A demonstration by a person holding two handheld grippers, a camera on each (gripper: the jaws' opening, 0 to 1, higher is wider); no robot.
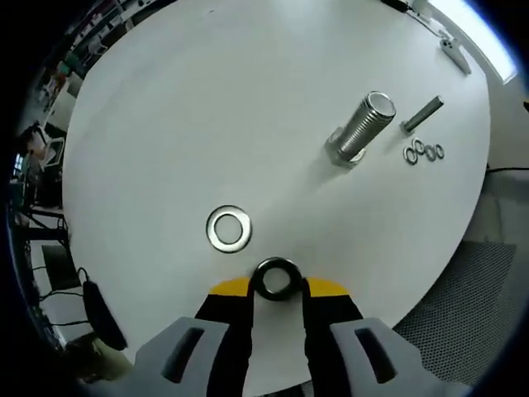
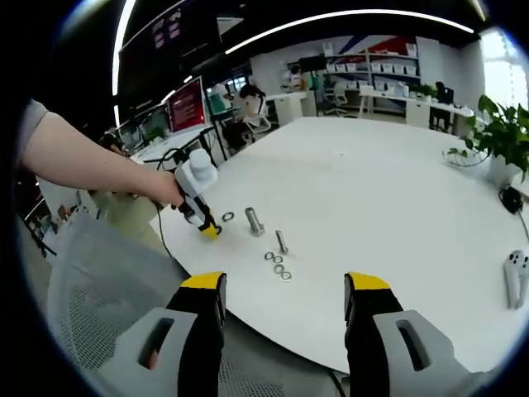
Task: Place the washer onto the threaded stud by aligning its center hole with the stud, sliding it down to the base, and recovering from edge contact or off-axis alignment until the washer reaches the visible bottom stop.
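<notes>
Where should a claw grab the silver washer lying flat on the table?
By its rim. The washer lies flat on the table, apart from the stud, so there is probably no face to pinch from the side. Come down from above, tips across the outer edge, or one tip in the hole and one outside. The left claw already holds a dark ring; the open right claw seems freer.

The left gripper [image 1: 277,285] reaches in over the near edge of the white table [image 1: 248,99], its yellow-tipped jaws closed on a dark washer [image 1: 276,278] pinched between the tips. In the right gripper view that same tool is held by the person's hand [image 2: 165,192] at the table's left edge, the bare forearm [image 2: 78,157] stretching in from the left. The right gripper [image 2: 285,289] hangs off the table's near edge, jaws spread wide apart and holding nothing.
</notes>
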